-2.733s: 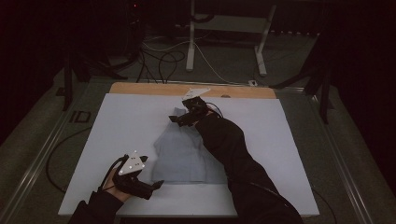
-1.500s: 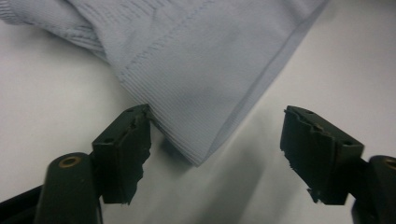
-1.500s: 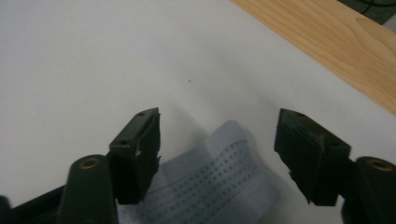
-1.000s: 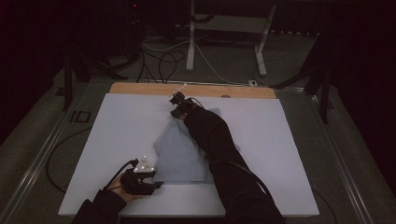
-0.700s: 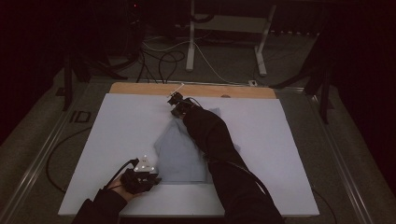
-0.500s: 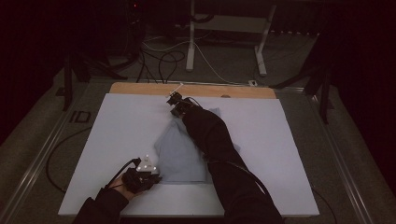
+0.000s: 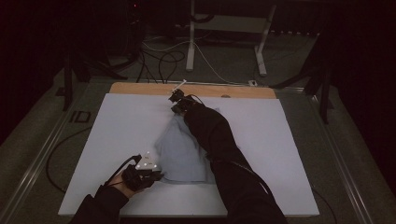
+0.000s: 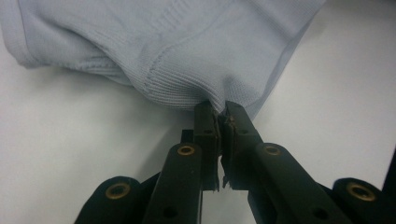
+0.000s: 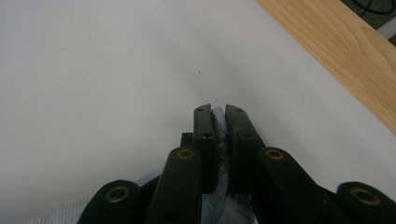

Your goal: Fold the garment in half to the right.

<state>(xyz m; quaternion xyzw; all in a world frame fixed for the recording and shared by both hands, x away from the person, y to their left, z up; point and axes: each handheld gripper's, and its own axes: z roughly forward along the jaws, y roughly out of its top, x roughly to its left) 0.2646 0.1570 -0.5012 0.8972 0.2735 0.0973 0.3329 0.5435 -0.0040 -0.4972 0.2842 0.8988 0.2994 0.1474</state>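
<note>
Pale blue garment (image 7: 180, 151) lies mid-table (image 7: 116, 121), on white sheet. My left hand-held gripper (image 8: 220, 116) clenched on near hem corner; right hand-held gripper (image 9: 219, 122) clenched on far edge, cloth pinched between jaws. I judge 2 opposite grips are there to stretch garment flat or lift it for fold.

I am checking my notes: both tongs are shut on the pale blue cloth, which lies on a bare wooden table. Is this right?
Not quite. Both the left tongs and right tongs are shut on the cloth, but it lies on a white sheet; wood shows only at the far edge, as the high view shows.
</note>
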